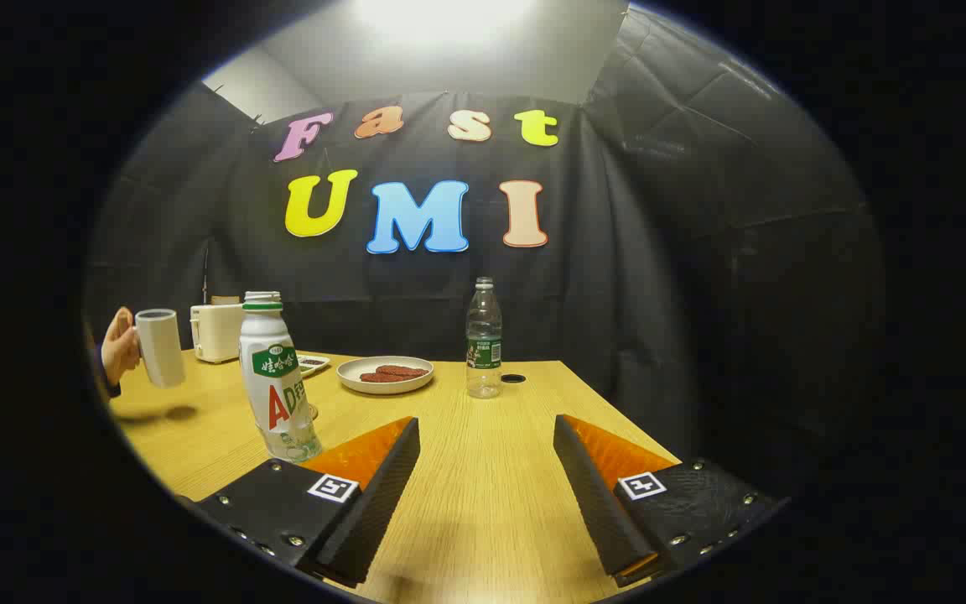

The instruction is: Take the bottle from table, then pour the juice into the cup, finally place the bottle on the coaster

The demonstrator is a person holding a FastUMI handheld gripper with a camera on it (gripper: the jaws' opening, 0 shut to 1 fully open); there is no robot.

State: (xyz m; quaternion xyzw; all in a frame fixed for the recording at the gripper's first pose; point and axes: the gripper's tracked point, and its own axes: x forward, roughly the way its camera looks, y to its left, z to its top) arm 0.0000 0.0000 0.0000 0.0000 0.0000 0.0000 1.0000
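The bottle (275, 377), a white plastic drink bottle with a green neck band and a green and red label, stands upright on the light wooden table (483, 470), just ahead of the gripper's left finger and to its outer side, apart from it.

Working across from the left, we note a person's hand (118, 346) holding a plain white cylindrical cup (160, 346) by its handle, lifted clear of the table and slightly tilted, with its shadow on the wood below. Behind the cup, near the black cloth wall, sits a small white toaster-like appliance (215, 332). Right of the white bottle, further back, we record a small flat white tray (313, 362) with dark contents we cannot identify, then a round white plate (385, 375) carrying dark reddish pieces of food. Beyond the gap between the fingers stands a clear plastic water bottle (483, 340) with a green label, upright. Just beside its base, to the right, lies a small dark round disc (513, 378) flat on the table; we cannot confirm whether it is the coaster.

The gripper (487, 440) is spread wide, bare table between its fingers, and it holds nothing.
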